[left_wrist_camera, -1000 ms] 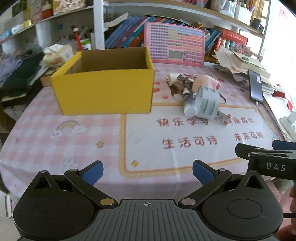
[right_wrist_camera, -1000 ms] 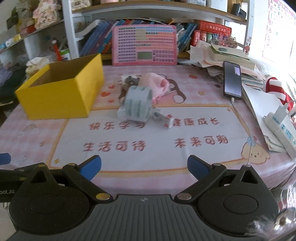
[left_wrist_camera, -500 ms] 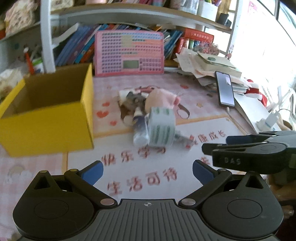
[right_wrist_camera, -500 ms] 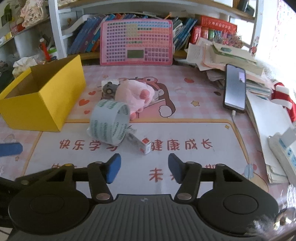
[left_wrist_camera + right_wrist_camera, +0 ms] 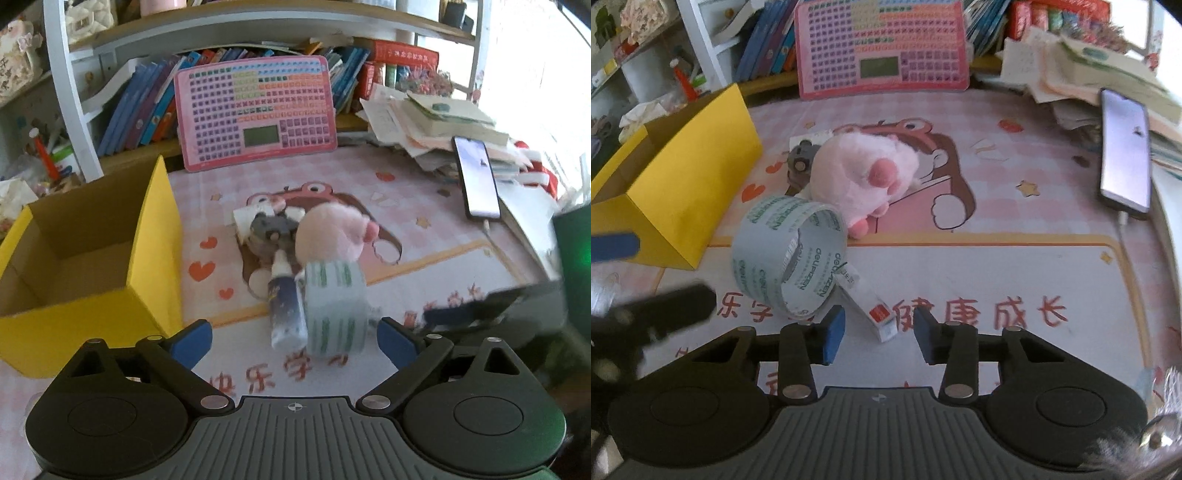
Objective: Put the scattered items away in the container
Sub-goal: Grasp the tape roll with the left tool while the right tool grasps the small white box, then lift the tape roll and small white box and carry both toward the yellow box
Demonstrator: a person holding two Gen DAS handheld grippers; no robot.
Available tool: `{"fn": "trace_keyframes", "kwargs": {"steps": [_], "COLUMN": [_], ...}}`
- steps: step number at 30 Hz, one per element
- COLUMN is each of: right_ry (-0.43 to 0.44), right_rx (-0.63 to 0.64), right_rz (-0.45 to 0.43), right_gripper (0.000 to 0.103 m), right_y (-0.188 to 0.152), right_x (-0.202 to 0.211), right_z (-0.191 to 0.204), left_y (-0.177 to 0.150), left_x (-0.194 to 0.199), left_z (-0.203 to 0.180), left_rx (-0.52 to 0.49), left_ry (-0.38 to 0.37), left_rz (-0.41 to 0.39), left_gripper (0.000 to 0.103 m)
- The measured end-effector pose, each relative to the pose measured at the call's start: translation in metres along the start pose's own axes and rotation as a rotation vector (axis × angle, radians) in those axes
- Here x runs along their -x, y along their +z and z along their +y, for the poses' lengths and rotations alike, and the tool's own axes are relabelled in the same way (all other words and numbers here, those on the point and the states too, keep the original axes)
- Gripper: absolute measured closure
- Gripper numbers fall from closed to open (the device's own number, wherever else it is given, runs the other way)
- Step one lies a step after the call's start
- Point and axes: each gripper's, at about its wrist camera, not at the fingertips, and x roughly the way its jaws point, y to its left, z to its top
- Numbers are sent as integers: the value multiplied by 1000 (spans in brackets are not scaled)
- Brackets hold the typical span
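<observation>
With the yellow box (image 5: 92,258) still empty, we bring our half-closed right gripper (image 5: 879,332), its jaws just narrowing, around a small carton (image 5: 875,314), while our left gripper (image 5: 293,336) hangs spread before the tape roll (image 5: 334,306).

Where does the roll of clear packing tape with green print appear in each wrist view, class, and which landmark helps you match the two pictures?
Left wrist view: the roll of clear packing tape with green print stands low in the centre, just right of a small dark blue bottle.
Right wrist view: the roll sits left of centre, its open core showing.
Shared landmark: the pink plush toy just behind it.
</observation>
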Motion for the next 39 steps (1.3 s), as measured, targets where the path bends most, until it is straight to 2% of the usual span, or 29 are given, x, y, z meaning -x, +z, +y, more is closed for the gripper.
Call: {"fn": "trace_keyframes", "kwargs": {"steps": [3,6,8,12,15,18,20,23,27,35,39], "right_ry": [32,57,66,22,13,11,14,19,28,33,41], "right_rx": [2,-6,-14,-49,-91,-103,-98,-95,-109,-101,-81], "right_rz": [28,52,52,33,31,32,33,31,20,10,-31], "right_gripper": [68,76,89,89,89,89,89,89,88,89,89], "right_y": [4,5,5,4,2,3,3,4,5,5,5], "right_x": [-14,-24,-25,-21,-18,-17,-17,-18,-20,-20,-9], "right_z": [-3,-8,-13,-29,-44,-51,-52,-52,-55,-51,-44], "left_y": [11,17,18,20,21,21,21,22,23,29,29], "left_x": [-7,-19,-28,-43,-52,-60,-65,-70,-63,-34,-22], "left_z": [-7,-15,-18,-21,-28,-32,-32,-31,-34,-31,-29], "left_rx": [-7,-21,-13,-5,-40,-66,-66,-48,-57,43,70], "left_ry": [-11,-26,-29,-10,10,32,36,1,7,-51,-75], "left_rz": [-4,22,41,69,75,90,109,136,112,53,38], "left_gripper": [6,6,9,10,12,22,39,59,60,60,60]}}
